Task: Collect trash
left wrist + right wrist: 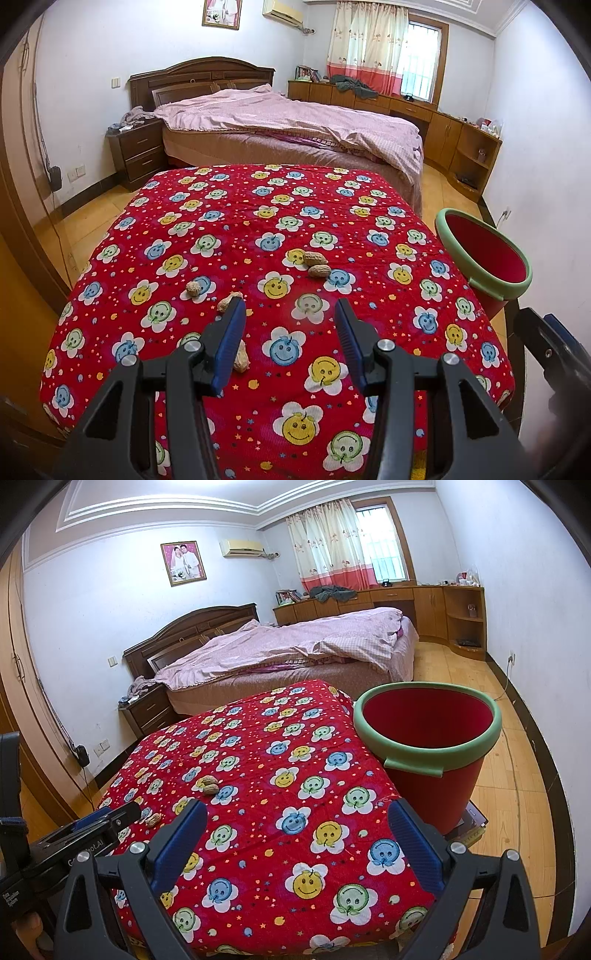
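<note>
Both the left gripper (290, 314) and right gripper (297, 819) hover with jaws apart, empty. Nearest peanut (241, 357) lies beside the left finger; straddle it squarely, pinch gently. Farther right stands the red bin (428, 746).

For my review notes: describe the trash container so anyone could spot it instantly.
Find the table under the red smiley-flower cloth. Just off its right edge stands a round red plastic bucket with a pale green rim. It is the only open container near the scattered peanut shells.
</note>
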`<state>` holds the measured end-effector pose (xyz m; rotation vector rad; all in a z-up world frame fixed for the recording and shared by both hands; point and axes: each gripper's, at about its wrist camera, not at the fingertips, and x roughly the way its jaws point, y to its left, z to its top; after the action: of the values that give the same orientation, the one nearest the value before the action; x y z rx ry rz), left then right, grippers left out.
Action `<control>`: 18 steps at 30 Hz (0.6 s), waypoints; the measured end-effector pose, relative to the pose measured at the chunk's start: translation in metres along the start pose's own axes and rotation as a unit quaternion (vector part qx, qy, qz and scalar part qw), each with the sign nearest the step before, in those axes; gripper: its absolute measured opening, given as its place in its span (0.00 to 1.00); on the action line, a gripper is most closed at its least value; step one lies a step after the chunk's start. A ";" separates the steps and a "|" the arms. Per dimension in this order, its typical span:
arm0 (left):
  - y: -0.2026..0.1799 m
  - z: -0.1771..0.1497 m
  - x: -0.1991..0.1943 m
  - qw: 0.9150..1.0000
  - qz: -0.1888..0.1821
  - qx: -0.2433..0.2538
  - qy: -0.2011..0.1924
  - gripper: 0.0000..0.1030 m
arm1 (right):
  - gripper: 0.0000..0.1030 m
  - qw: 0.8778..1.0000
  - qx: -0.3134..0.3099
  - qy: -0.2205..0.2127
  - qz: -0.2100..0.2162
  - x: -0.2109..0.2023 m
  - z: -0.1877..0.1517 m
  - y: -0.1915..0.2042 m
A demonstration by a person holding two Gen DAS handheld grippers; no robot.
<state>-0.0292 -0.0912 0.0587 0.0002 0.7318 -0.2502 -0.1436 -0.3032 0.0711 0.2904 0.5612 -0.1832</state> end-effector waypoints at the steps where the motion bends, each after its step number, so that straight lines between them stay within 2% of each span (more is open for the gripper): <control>1: 0.000 0.000 0.000 1.000 0.000 0.000 0.000 0.49 | 0.97 1.000 0.000 0.000 0.000 0.000 0.000 0.000; 18: 0.000 0.000 -0.001 1.000 0.000 0.001 -0.001 0.49 | 0.97 1.000 0.000 0.000 0.000 0.000 0.000 0.001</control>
<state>-0.0298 -0.0916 0.0591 0.0015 0.7297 -0.2499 -0.1437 -0.3024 0.0713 0.2910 0.5607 -0.1829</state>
